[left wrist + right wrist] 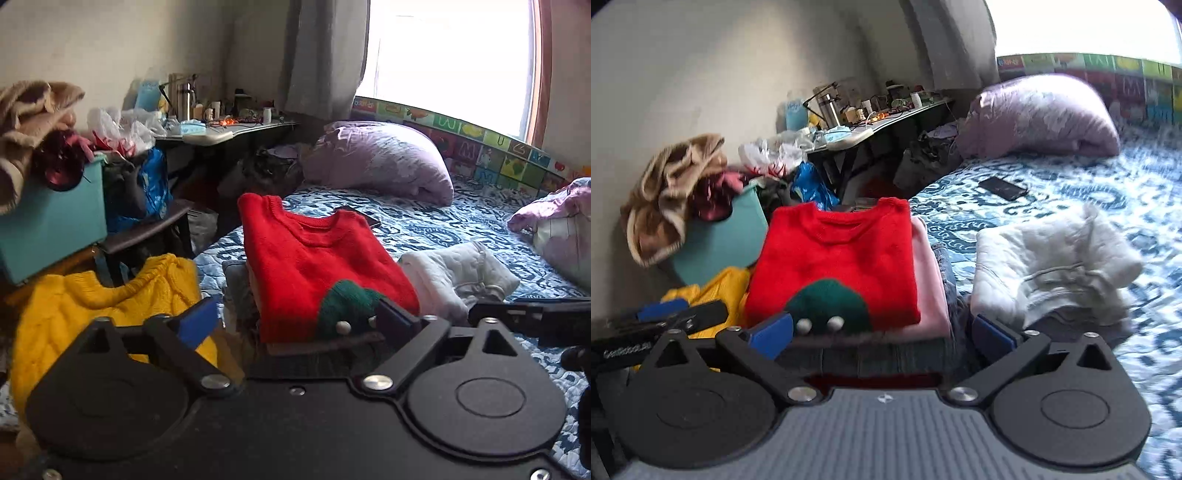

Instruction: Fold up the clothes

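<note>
A folded red sweater [314, 258] [838, 262] with a green patch and two white pompoms lies on top of a stack of folded clothes on the bed. Under it show a pink garment [929, 280] and jeans [886, 354]. My left gripper [295, 319] stands open just in front of the stack, nothing between its blue pads. My right gripper [882, 334] is open too, its fingers spread wide on either side of the stack's near edge without pressing it. The left gripper's finger shows at the left edge of the right wrist view.
A yellow sweater [92, 314] lies to the left, a folded white garment [454, 277] [1052, 266] to the right. The blue patterned bedspread [461, 221] carries a dark phone [1003, 188] and purple pillows [380, 162]. A teal bin [51, 225] heaped with clothes and a cluttered desk [229, 129] stand beyond.
</note>
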Tool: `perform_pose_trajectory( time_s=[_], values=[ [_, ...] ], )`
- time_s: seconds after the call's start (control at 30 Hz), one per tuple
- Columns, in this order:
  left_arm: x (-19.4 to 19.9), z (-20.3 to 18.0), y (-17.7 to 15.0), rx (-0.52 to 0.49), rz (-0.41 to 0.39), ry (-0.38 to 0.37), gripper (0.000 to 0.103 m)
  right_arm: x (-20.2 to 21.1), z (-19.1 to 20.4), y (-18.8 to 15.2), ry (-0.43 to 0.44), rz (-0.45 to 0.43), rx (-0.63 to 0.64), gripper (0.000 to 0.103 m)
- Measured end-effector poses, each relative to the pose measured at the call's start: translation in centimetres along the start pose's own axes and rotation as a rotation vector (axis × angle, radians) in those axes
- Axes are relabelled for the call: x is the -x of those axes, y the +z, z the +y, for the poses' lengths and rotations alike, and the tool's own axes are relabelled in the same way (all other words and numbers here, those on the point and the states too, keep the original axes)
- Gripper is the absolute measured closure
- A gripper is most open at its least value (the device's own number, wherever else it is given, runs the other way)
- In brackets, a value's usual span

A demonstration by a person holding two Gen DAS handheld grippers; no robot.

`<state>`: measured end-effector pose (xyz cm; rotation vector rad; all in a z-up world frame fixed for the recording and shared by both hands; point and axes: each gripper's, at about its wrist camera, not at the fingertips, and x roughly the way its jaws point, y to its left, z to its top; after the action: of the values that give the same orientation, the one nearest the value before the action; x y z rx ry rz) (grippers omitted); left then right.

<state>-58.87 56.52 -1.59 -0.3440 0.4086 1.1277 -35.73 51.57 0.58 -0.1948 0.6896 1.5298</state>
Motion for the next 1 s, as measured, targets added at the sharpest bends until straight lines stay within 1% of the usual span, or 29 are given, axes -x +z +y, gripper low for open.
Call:
perform_pose_trajectory(
  time_s=[0.07,0.23,0.37,0.47,0.6,0.67,0.87,1.0],
  values=[
    [1.3,-0.9,-0.1,-0.018,0.008,0.03,0.0,1.2,1.1,-0.2,-0.035,0.008,0.031,0.0],
    [4.6,-2.6,-0.9,-0.064,-0.008,0.118,0.0,3.3,3.2,-1.1,-0.115,0.011,0.1,0.0],
    [6.9,-2.6,-1.0,-0.024,-0.025,0.114,0.0,4.9,4.5,-2.1,-0.153,0.02,0.12,0.0],
    [7.8,-3.0,-0.5,-0.031,-0.019,0.127,0.0,5.6,5.2,-2.5,-0.157,0.032,0.126,0.0],
    [8.2,-3.4,-0.1,-0.047,0.017,0.159,0.0,6.0,6.0,-2.4,-0.173,0.052,0.142,0.0],
    [8.5,-3.3,-0.1,-0.049,0.017,0.169,0.0,6.2,6.4,-2.3,-0.178,0.051,0.152,0.0],
    [9.1,-3.0,-0.3,-0.076,0.009,0.207,0.0,6.1,6.4,-2.0,-0.167,0.066,0.127,0.0],
    [9.2,-2.8,-0.5,-0.085,0.012,0.215,0.0,5.9,6.6,-2.1,-0.174,0.076,0.132,0.0]
  ],
)
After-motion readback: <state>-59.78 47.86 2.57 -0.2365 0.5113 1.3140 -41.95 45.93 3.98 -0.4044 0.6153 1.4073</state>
